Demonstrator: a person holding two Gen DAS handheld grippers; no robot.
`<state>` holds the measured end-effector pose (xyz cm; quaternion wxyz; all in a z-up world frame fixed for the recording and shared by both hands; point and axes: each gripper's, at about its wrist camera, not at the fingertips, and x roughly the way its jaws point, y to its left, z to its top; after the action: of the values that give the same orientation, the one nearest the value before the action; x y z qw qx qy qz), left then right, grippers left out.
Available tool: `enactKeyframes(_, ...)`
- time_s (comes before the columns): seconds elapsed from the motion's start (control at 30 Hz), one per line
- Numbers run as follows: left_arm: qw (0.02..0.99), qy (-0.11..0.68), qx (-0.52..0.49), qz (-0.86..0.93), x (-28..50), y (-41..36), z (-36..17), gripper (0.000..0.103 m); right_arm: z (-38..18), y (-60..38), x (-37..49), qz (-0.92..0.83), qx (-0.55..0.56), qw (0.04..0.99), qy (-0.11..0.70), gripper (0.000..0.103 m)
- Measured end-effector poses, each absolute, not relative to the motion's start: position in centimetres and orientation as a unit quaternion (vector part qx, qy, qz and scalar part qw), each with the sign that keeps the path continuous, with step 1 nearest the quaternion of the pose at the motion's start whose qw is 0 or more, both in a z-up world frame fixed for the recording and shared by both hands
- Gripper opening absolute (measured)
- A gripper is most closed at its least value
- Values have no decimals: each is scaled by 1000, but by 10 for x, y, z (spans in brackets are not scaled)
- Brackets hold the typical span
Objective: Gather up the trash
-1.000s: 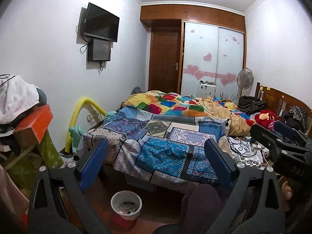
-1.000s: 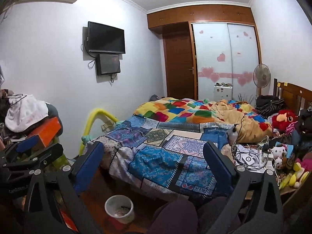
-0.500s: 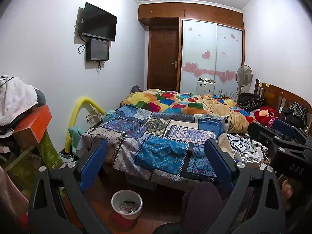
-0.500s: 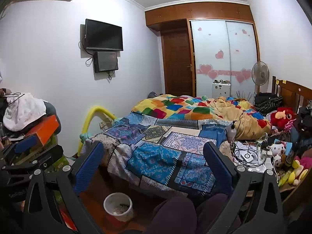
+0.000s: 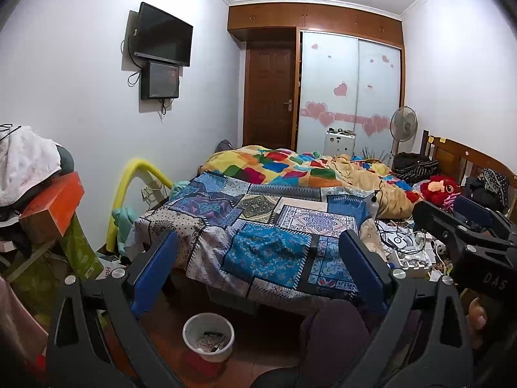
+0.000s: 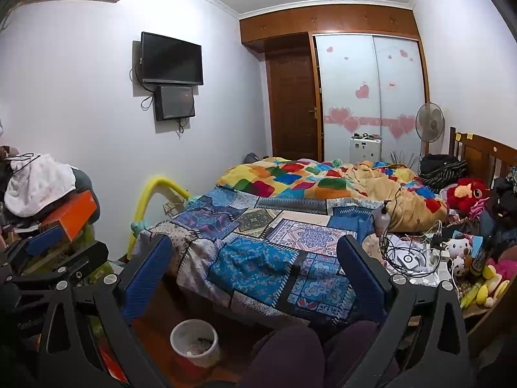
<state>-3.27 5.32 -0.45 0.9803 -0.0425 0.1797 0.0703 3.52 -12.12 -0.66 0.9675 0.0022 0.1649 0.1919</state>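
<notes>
A white trash bucket (image 5: 208, 336) stands on the brown floor at the foot of the bed, with scraps inside; it also shows in the right wrist view (image 6: 194, 342). My left gripper (image 5: 258, 258) is open and empty, held high above the bucket and facing the bed. My right gripper (image 6: 255, 258) is open and empty too, at about the same height. Each gripper shows at the edge of the other's view: the right one (image 5: 465, 226), the left one (image 6: 48, 252). No loose trash item is clear to me.
A bed (image 5: 284, 226) with patchwork covers fills the middle. Cables, chargers and toys (image 6: 420, 258) clutter its right side. A pile with an orange box (image 5: 55, 207) stands at left. My knees (image 6: 307, 349) are below. A door and wardrobe are at the back.
Both views have tilted slightly down and the bucket sits a little higher in frame. Both grippers stay open and empty.
</notes>
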Motion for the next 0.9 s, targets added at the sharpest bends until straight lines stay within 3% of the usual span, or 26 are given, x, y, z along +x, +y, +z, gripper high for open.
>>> enactKeyframes(0.9,980,183,-43,60,-34,49,-10,101,-5,-126,36,194,-1,967,166,101)
